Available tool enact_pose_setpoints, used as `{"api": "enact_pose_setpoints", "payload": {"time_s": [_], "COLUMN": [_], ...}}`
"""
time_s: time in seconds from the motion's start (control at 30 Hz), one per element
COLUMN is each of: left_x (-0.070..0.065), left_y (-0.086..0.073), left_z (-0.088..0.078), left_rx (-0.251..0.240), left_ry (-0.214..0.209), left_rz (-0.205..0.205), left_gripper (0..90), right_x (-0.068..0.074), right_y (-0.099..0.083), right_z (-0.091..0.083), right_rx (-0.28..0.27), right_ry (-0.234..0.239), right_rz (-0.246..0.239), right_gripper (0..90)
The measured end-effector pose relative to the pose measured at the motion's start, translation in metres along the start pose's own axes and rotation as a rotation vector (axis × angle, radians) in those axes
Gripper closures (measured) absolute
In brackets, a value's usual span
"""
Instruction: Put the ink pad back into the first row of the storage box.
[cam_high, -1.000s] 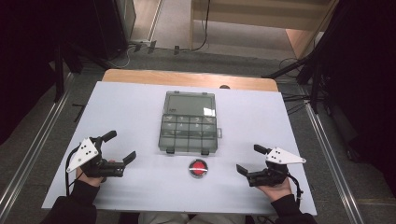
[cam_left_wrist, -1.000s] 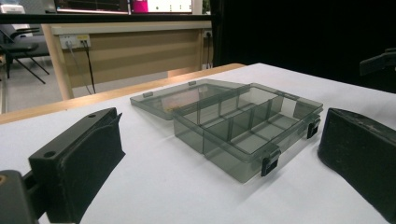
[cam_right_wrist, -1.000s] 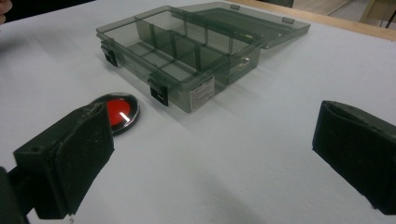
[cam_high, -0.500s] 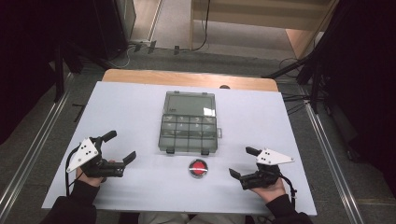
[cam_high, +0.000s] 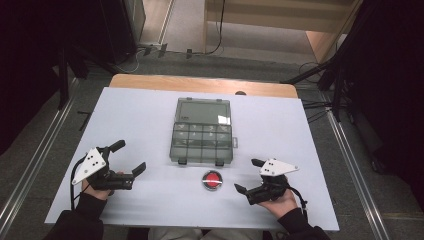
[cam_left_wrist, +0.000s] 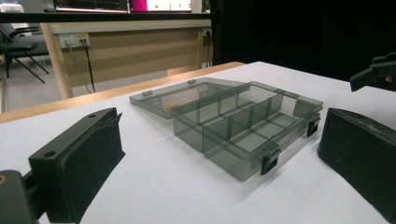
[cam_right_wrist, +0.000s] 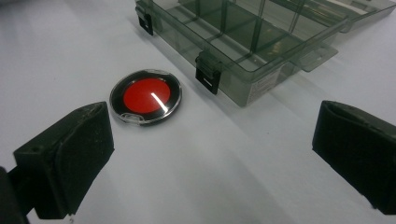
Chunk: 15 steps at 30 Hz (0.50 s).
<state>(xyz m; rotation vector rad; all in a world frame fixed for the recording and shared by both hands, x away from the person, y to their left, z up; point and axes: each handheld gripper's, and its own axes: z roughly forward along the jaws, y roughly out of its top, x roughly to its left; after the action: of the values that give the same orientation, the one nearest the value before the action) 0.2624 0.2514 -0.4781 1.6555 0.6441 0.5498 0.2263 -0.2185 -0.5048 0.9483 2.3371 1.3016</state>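
A smoky clear compartment box (cam_high: 202, 137) lies open at the table's middle, its lid folded back flat; its compartments (cam_left_wrist: 243, 123) look empty. In front of it sits a round red disc with a black-and-clear rim (cam_high: 212, 180), also near in the right gripper view (cam_right_wrist: 145, 96). My right gripper (cam_high: 250, 175) stands open just right of the disc, jaws wide apart, nothing between them (cam_right_wrist: 210, 154). My left gripper (cam_high: 129, 157) rests open at the table's left, aimed toward the box (cam_left_wrist: 219, 163).
The white table (cam_high: 150, 115) has a wooden strip along its far edge (cam_high: 200, 84). Metal rails run down both sides on the floor. Cables and dark stands sit beyond the table. Bare white surface lies around both grippers.
My right gripper has slid left toward the red disc. The left gripper, box and disc have stayed put.
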Motion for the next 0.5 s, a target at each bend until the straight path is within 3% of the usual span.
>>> {"api": "enact_pose_setpoints", "payload": {"time_s": [0.5], "left_x": [0.000], "left_y": [0.000], "left_z": [0.000], "left_rx": [-0.001], "left_ry": [-0.001], "left_rz": [-0.001], "left_gripper": [0.0], "right_x": [0.010], "right_y": [0.016], "right_z": [0.019], "right_rx": [0.055], "right_ry": [0.034], "right_rz": [-0.053], "right_gripper": [0.0]}}
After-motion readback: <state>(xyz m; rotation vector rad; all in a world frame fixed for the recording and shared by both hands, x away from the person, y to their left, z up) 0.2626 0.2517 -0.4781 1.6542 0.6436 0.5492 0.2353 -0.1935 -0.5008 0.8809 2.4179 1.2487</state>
